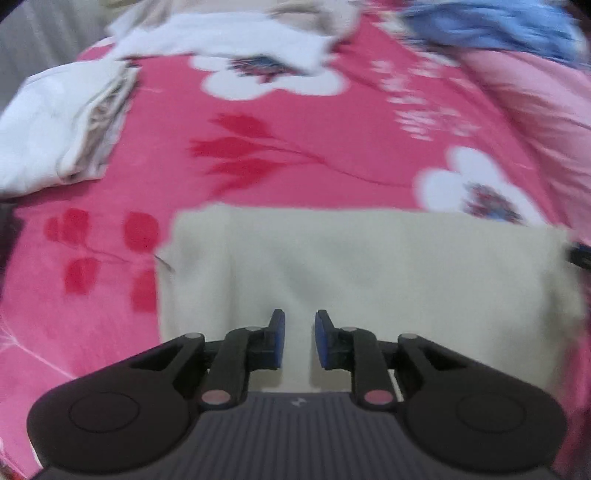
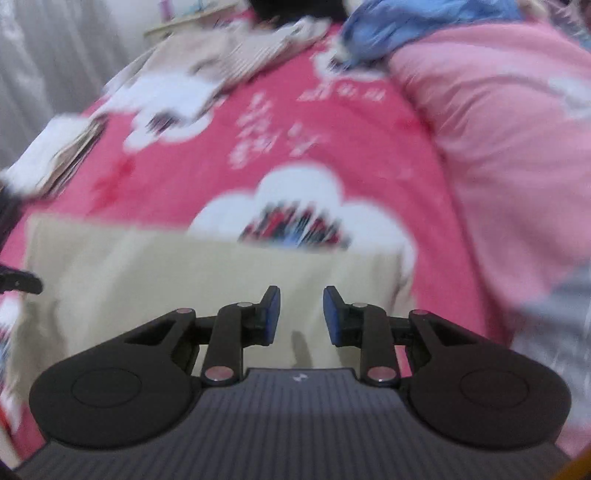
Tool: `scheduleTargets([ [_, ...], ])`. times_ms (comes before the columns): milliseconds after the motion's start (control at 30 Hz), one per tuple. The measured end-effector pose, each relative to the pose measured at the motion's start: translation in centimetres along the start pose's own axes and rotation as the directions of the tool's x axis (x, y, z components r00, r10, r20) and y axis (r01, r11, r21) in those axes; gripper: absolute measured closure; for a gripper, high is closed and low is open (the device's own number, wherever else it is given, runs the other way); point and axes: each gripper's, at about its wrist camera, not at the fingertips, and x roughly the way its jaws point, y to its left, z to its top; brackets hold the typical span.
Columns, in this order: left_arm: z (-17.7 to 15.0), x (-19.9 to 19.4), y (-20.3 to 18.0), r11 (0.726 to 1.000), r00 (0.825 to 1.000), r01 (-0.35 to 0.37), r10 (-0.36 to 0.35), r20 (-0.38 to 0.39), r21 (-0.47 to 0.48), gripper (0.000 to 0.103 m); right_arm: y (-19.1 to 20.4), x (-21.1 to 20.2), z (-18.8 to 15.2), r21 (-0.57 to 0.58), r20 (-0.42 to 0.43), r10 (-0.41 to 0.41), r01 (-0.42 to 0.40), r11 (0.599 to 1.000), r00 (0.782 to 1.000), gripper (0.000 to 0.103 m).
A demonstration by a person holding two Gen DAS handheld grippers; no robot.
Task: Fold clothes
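A cream cloth [image 1: 369, 266] lies folded flat into a wide rectangle on the pink floral bedsheet [image 1: 295, 129]. My left gripper [image 1: 300, 321] hovers over the cloth's near middle, pointing steeply down. Its blue pads stand a little apart with nothing between them. In the right wrist view the same cream cloth [image 2: 147, 280] spreads to the left under my right gripper [image 2: 301, 299]. That gripper is open over the cloth's right part and holds nothing. A black part of the other gripper shows at the cloth's left edge [image 2: 18, 282].
A stack of folded white and beige clothes [image 1: 55, 122] sits at the left of the bed. More light clothes [image 1: 240, 33] lie at the far end. A blue garment [image 1: 498, 26] and a pink quilt [image 1: 535, 110] fill the right side.
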Motion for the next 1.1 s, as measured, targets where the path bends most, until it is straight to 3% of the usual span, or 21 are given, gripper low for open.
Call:
scheduleTargets([
  [33, -0.2, 1.2, 0.6, 0.999, 0.999, -0.023, 0.022, -0.028, -0.028, 0.091, -0.3, 1.6, -0.2, 0.006, -0.035, -0.020, 0.021, 1.000, 0.999, 0.079],
  [133, -0.5, 3.4, 1.9, 0.994, 0.994, -0.039, 0.027, -0.110, -0.105, 0.091, -2.2, 5.4, -3.0, -0.004, -0.184, -0.058, 0.058, 0.998, 0.981, 0.080],
  [267, 0.3, 0.4, 1.3, 0.998, 0.998, -0.012, 0.008, -0.070, -0.056, 0.085, -2.4, 3.5, -1.4, -0.038, -0.155, -0.052, 0.046, 0.998, 0.987, 0.081],
  [367, 1.5, -1.9, 1.1, 1.000, 1.000, 0.005, -0.005, 0.015, -0.028, 0.080, -1.7, 1.7, 1.0, -0.056, -0.034, -0.043, 0.041, 0.998, 0.998, 0.081],
  [467, 3.5, -0.5, 1.1, 0.999, 0.998, -0.030, 0.032, 0.049, -0.042, 0.078, -1.6, 3.0, 2.5, -0.056, 0.018, -0.023, 0.024, 0.998, 1.000, 0.081],
  [633, 3.5, 3.9, 1.1, 0.996, 0.997, -0.074, 0.074, -0.003, -0.044, 0.081, -3.7, 9.1, 1.2, 0.036, -0.104, -0.001, 0.005, 0.999, 0.995, 0.085],
  [767, 3.4, 3.1, 0.4, 0.996, 0.996, -0.091, 0.091, -0.005, -0.019, 0.077, -2.9, 8.8, 0.8, -0.022, -0.120, -0.027, 0.024, 0.999, 0.992, 0.085],
  [833, 3.3, 3.1, 0.8, 0.995, 0.995, -0.100, 0.100, -0.019, -0.023, 0.068, -2.9, 8.8, 0.7, -0.023, -0.123, -0.028, 0.026, 0.999, 0.992, 0.085],
  [1100, 3.7, 2.5, 1.6, 0.996, 0.995, -0.087, 0.087, -0.056, 0.001, 0.057, -2.3, 8.2, 1.6, -0.015, -0.158, -0.045, 0.044, 0.999, 0.986, 0.084],
])
